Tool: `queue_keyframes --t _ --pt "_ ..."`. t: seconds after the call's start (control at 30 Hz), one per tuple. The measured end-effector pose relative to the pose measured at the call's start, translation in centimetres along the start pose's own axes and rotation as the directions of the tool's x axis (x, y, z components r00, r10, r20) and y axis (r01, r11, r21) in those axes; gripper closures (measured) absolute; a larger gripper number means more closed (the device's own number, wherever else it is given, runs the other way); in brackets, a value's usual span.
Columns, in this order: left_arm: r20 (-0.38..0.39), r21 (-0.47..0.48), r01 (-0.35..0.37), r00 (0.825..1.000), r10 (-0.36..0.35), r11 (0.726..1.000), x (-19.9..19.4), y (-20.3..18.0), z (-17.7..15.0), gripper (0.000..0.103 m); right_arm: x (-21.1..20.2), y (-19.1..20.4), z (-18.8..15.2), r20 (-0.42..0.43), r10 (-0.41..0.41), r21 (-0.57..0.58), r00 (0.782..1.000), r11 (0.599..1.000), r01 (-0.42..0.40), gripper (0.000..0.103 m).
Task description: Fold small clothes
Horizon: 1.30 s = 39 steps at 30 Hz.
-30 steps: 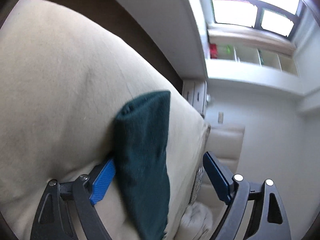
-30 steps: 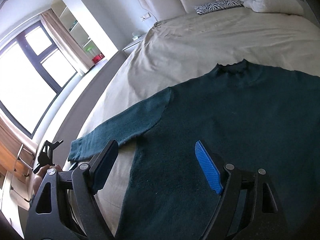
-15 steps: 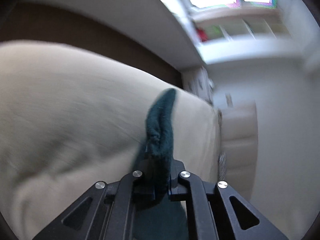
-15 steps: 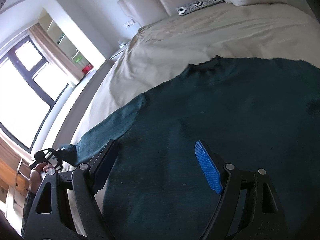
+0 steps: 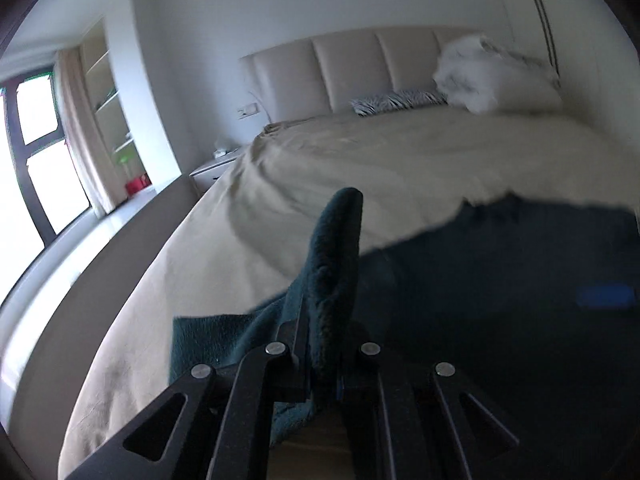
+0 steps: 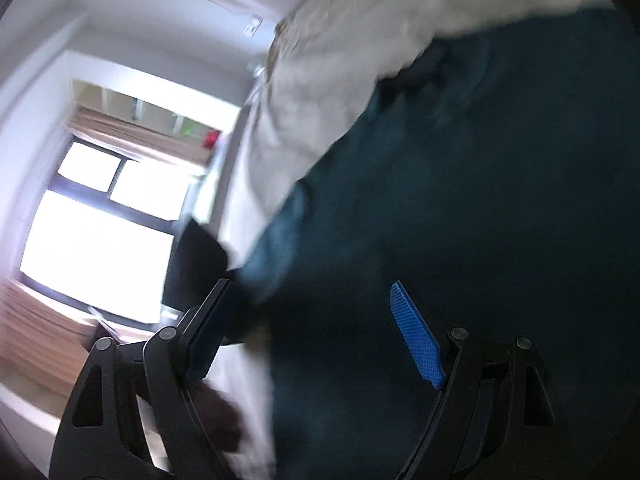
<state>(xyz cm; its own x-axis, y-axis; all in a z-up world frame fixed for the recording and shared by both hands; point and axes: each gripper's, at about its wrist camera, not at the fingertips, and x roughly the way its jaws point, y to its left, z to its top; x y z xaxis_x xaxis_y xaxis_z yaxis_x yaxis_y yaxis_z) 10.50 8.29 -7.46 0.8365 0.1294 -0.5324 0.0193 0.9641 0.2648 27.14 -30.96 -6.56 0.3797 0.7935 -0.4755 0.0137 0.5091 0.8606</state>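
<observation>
Left wrist: low over bed (image 5: 400, 160), facing headboard (image 5: 352, 68) at 12 o'clock, window (image 5: 40, 152) at 9. Right wrist: rolled, close above sweater (image 6: 500, 200), blurred, window (image 6: 100, 220) at 9. Shared: sweater (image 5: 500, 280), bed (image 6: 320, 80), window.

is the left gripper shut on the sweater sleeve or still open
Shut on it. The left gripper has its jaws closed together with the dark green sleeve pinched between them, the cuff sticking up above the bed.

Dark green sweater (image 5: 500, 280), beige bedsheet (image 5: 400, 160)
</observation>
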Motion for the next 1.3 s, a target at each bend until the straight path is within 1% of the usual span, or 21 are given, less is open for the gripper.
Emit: queue_keyframes --t 0.1,0.17,0.33,0.37,0.4,0.5,0.57,0.6,0.7,0.77,0.8,0.83,0.9,1.0,1.03,1.07,1.13,1.17,1.2,1.23,1.3 --pt "0.007 0.086 -0.023 1.0 0.022 0.996 -0.2 -1.9 -1.1 0.095 3.3 0.6 1.6 -0.082 0.132 0.062 0.988 0.99 -0.128 0.024" --pt "0.027 0.142 -0.049 0.999 0.046 0.989 -0.6 -3.3 -1.7 0.095 5.2 1.6 2.4 -0.116 0.156 0.058 0.981 0.987 -0.15 0.026" --pt "0.053 0.235 -0.078 0.996 0.068 0.969 -1.2 -5.2 -0.9 0.094 9.6 4.0 3.6 -0.205 0.192 0.061 0.96 0.981 -0.184 0.045" --pt "0.052 0.243 -0.078 0.996 0.068 0.967 -1.3 -5.4 -1.0 0.094 10.4 4.2 3.9 -0.223 0.188 0.064 0.956 0.982 -0.178 0.047" --pt "0.047 0.246 -0.077 0.997 0.067 0.966 -1.2 -5.4 -1.2 0.094 10.8 4.4 4.0 -0.237 0.181 0.06 0.954 0.983 -0.171 0.052" --pt "0.03 0.241 -0.074 0.997 0.068 0.968 -1.0 -5.3 -1.1 0.094 12.2 4.9 4.0 -0.282 0.144 0.035 0.949 0.99 -0.14 0.073" --pt "0.024 0.234 -0.072 0.997 0.068 0.97 -1.0 -5.3 -0.7 0.094 12.8 5.2 4.1 -0.298 0.113 0.006 0.948 0.993 -0.117 0.082" --pt "0.02 0.228 -0.067 0.998 0.064 0.971 -0.9 -5.3 -0.6 0.094 13.1 5.2 3.6 -0.301 0.105 -0.009 0.948 0.994 -0.113 0.092" --pt "0.01 0.222 -0.055 0.998 0.054 0.973 -0.9 -5.7 -0.2 0.09 13.5 5.3 3.5 -0.288 0.053 -0.06 0.956 0.996 -0.073 0.096" --pt "0.005 0.228 -0.048 0.999 0.048 0.973 -1.0 -6.2 0.1 0.084 13.2 5.2 3.9 -0.265 0.022 -0.082 0.964 0.996 -0.046 0.096" --pt "0.003 0.227 -0.042 0.999 0.042 0.973 -1.1 -6.4 0.2 0.068 12.8 5.0 4.2 -0.252 0.011 -0.091 0.968 0.995 -0.035 0.096" --pt "0.007 0.214 -0.022 1.0 0.021 0.977 -1.5 -6.4 0.3 0.05 12.3 4.9 4.6 -0.224 0.0 -0.099 0.975 0.995 -0.023 0.096" --pt "0.024 0.164 0.027 0.999 -0.032 0.986 -2.5 -5.7 0.6 0.038 11.0 4.3 5.9 -0.19 -0.02 -0.103 0.982 0.995 0.0 0.096" --pt "0.039 0.046 0.126 0.991 -0.128 0.991 -4.0 -3.3 0.9 0.037 8.3 2.6 8.0 -0.138 -0.059 -0.099 0.989 0.994 0.046 0.096" --pt "0.025 -0.027 0.175 0.984 -0.174 0.984 -4.0 -1.9 1.2 0.038 7.3 1.7 8.7 -0.119 -0.082 -0.099 0.99 0.993 0.07 0.096" --pt "0.015 -0.072 0.203 0.979 -0.203 0.976 -3.8 -1.0 1.3 0.041 6.2 0.8 9.3 -0.098 -0.108 -0.096 0.989 0.99 0.099 0.096" --pt "-0.017 -0.201 0.271 0.96 -0.28 0.941 -2.6 1.4 1.6 0.068 4.3 -1.2 10.7 -0.062 -0.146 -0.071 0.987 0.987 0.141 0.096" --pt "-0.031 -0.251 0.292 0.95 -0.309 0.923 -2.0 2.2 1.7 0.074 3.5 -2.1 11.3 -0.051 -0.158 -0.059 0.986 0.986 0.155 0.096" --pt "-0.041 -0.313 0.318 0.937 -0.348 0.895 -1.2 3.2 1.8 0.082 3.0 -2.8 11.8 -0.041 -0.167 -0.048 0.985 0.985 0.165 0.096" --pt "-0.044 -0.388 0.342 0.921 -0.388 0.856 -0.2 4.4 1.8 0.09 2.5 -3.5 12.3 -0.027 -0.18 -0.04 0.983 0.983 0.179 0.096" --pt "-0.042 -0.494 0.347 0.906 -0.42 0.797 1.3 6.3 1.7 0.093 1.3 -4.4 13.1 -0.002 -0.221 -0.039 0.975 0.974 0.221 0.096"
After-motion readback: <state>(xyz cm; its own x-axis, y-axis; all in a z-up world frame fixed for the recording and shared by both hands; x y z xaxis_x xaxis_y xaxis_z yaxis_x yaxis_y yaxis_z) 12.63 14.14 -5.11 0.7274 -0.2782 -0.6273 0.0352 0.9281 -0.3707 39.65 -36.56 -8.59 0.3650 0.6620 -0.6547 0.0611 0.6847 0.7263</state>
